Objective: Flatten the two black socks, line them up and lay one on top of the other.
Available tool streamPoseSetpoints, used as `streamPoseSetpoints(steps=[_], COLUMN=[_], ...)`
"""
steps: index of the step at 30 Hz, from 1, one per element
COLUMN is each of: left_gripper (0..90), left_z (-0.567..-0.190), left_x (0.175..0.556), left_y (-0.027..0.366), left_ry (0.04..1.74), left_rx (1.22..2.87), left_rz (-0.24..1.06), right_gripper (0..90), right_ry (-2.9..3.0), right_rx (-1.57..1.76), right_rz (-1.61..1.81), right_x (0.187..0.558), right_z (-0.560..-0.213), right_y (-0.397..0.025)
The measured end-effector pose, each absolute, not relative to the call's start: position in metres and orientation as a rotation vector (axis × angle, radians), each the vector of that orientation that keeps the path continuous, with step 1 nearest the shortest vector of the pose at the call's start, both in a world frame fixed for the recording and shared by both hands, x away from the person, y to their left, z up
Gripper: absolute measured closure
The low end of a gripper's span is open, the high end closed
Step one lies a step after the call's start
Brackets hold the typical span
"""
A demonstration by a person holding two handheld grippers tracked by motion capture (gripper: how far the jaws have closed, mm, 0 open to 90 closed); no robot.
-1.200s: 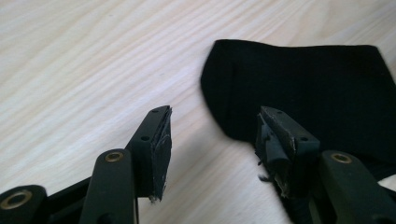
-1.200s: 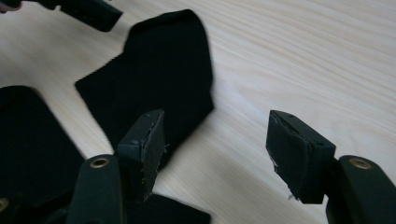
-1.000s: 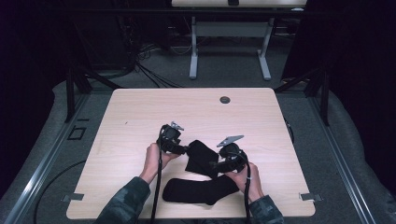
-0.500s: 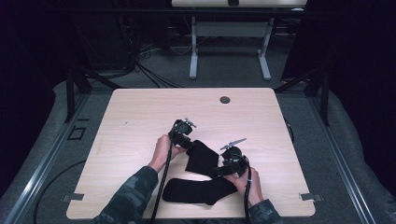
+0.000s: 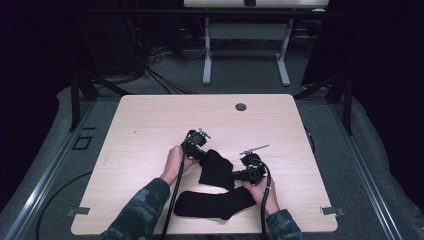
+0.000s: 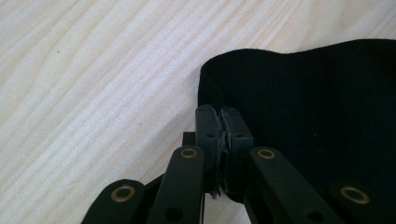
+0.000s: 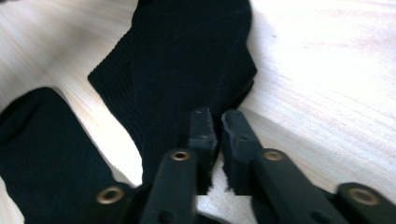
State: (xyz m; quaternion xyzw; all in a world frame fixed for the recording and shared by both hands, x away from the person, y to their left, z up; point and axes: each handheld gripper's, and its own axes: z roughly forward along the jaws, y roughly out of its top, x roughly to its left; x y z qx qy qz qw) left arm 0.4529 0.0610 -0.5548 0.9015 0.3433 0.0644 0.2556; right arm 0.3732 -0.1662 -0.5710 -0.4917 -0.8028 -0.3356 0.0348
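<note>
Your left tongs (image 6: pixel 223 140) are pinched tight on the folded black knit sock (image 5: pixel 216 167) mid-worktop (image 5: pixel 150 125), your right tongs (image 7: pixel 218 140) nearly closed at its edge; it looks limp, light, best gripped by its edges.

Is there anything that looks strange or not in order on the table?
Nothing stands out. Two black socks lie on the table: the folded sock between the left gripper and right gripper, the flat sock nearer the person.
</note>
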Motion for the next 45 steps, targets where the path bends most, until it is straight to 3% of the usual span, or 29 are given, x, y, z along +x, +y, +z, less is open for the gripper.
streamPoseSetpoints(steps=[9,20,25,29,32,36,42,45], left_gripper=[87.6,87.6,87.5,87.5,87.5,87.4,86.4,81.1], left_z=[-0.524,-0.478,-0.479,-0.505,-0.526,-0.539,-0.542,-0.546], left_x=[0.44,0.42,0.411,0.411,0.41,0.407,0.405,0.404], left_y=[0.063,0.038,0.044,0.065,0.084,0.1,0.106,0.105], left_ry=[0.887,0.82,0.848,0.92,0.996,1.041,1.043,1.042], left_rx=[2.326,2.208,2.191,2.217,2.207,2.188,2.187,2.224], left_rz=[0.181,0.136,0.111,0.068,0.026,0.004,0.014,0.014], right_gripper=[87.8,88.1,87.8,86.1,68.7,58.2,53.6,50.6], right_ry=[-2.497,-2.723,-2.937,-2.966,-2.889,-2.784,-2.727,-2.73], right_rx=[-1.583,-1.771,-1.807,-1.647,-1.497,-1.579,-1.737,-1.786], right_rz=[-1.143,-1.214,-1.087,-0.99,-0.936,-1.039,-1.059,-0.99], right_x=[0.366,0.343,0.328,0.333,0.347,0.35,0.356,0.363], right_z=[-0.556,-0.483,-0.456,-0.48,-0.516,-0.521,-0.52,-0.532], right_y=[-0.178,-0.21,-0.197,-0.168,-0.157,-0.177,-0.214,-0.225])
